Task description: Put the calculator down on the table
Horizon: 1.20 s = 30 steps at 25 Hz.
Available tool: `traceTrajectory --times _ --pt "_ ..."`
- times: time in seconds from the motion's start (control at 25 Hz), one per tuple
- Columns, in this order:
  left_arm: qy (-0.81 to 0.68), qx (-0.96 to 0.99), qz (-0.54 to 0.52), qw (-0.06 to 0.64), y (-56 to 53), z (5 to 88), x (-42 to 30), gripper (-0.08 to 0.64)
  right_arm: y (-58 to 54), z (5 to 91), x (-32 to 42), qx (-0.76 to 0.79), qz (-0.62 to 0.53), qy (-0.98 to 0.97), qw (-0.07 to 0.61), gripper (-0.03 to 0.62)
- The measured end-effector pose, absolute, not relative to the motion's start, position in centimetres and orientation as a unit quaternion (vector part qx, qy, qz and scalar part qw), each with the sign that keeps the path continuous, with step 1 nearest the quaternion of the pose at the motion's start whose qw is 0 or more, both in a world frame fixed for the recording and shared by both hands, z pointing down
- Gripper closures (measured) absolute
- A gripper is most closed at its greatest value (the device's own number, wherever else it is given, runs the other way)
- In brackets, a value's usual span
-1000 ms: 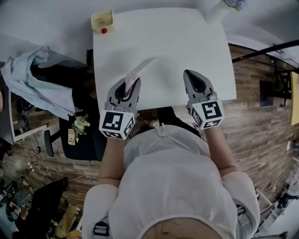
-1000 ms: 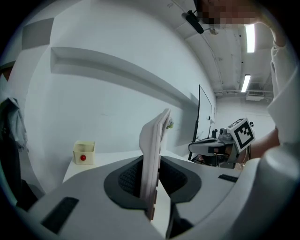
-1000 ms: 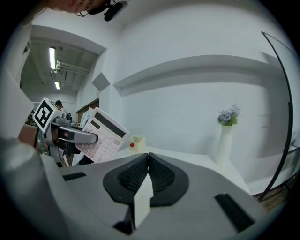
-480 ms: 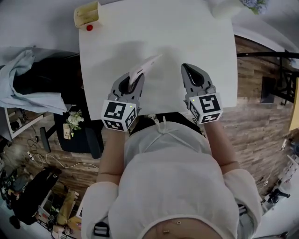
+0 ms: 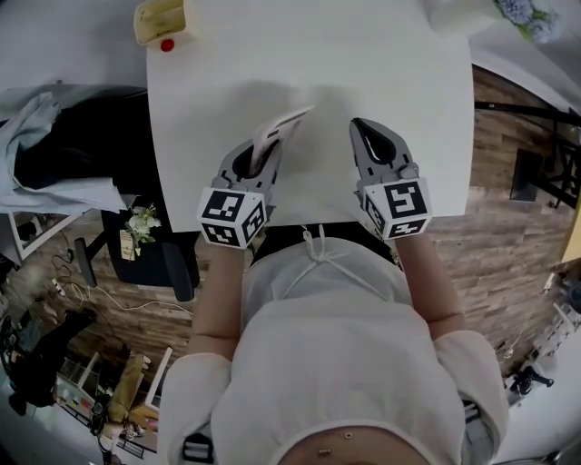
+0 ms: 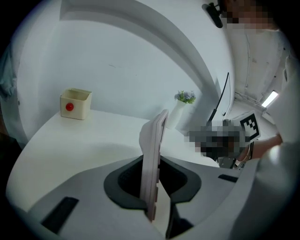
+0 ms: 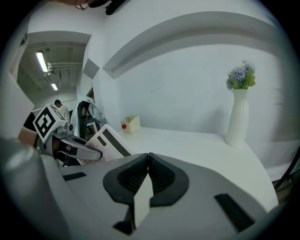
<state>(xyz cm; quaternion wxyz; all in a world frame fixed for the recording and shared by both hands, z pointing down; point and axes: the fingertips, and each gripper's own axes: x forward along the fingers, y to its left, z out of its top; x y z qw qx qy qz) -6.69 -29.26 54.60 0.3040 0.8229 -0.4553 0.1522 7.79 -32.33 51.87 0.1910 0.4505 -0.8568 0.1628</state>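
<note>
- Calculator (image 6: 153, 150): sitting center-frame in left gripper view, clamped by its near end, standing on edge w/ top leaning slightly right.
- In head view its long axis is running from lower left, at the jaws, to upper right; free end is pointing toward upper center of frame, over the table. Can't tell if it's touching the top.
- In right gripper view, at left of frame, its key face & dark display strip are facing the camera.
- Left gripper (image 5: 259, 159): jaws standing narrow, pads pressing on the calculator's two flat faces.
- Right gripper (image 7: 148, 158): jaws closed together, nothing btwn them; hovering beside the left one, right of center in head view, apart from the calculator.
- Table (image 5: 390, 82): white, rectangular, filling upper middle of head view; both grippers are sitting over its near edge.
- Room: wood-look floor (image 5: 508, 191) showing at right & lower left; pale blue cloth (image 5: 36, 136) lying at upper left; white walls showing behind the table in both gripper views.
- Small cream box (image 5: 162, 18): open-topped, red dot on its front, standing at table's upper-left corner; contents can't be made out.
- White vase (image 7: 237, 117): standing upright at right of right gripper view, holding pale purple flowers (image 7: 242, 76).
</note>
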Motion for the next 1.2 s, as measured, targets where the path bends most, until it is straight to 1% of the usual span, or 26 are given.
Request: traceTrajectory --times 0.16,0.36,0.56,0.68,0.92,1.12,1.2 --pt "-0.462 0.816 0.154 0.312 -29.8 55.3 -7.2 0.465 -32.0 52.5 7.3 0.443 0.167 -0.858 0.197 0.586" --pt "-0.473 0.810 0.188 0.291 -29.9 56.7 -7.5 0.465 -31.7 52.9 7.0 0.437 0.167 -0.860 0.203 0.586" --pt "-0.500 0.784 0.140 0.340 -30.6 57.1 -8.8 0.461 -31.4 53.3 7.2 0.433 0.169 -0.860 0.209 0.586" --pt "-0.512 0.775 0.133 0.345 -30.9 57.4 -9.6 0.449 -31.3 53.4 7.0 0.429 0.170 -0.862 0.211 0.586" --pt "-0.528 0.771 0.152 0.322 -30.9 58.3 -10.3 0.391 -31.3 53.7 6.3 0.418 0.168 -0.867 0.215 0.586" --pt "-0.552 0.758 0.178 0.297 -30.7 59.3 -11.0 0.285 -31.2 53.8 6.0 0.412 0.169 -0.868 0.218 0.586" --pt "-0.550 0.755 0.195 0.298 -30.3 60.0 -11.0 0.260 -31.1 53.9 6.1 0.411 0.170 -0.868 0.218 0.586"
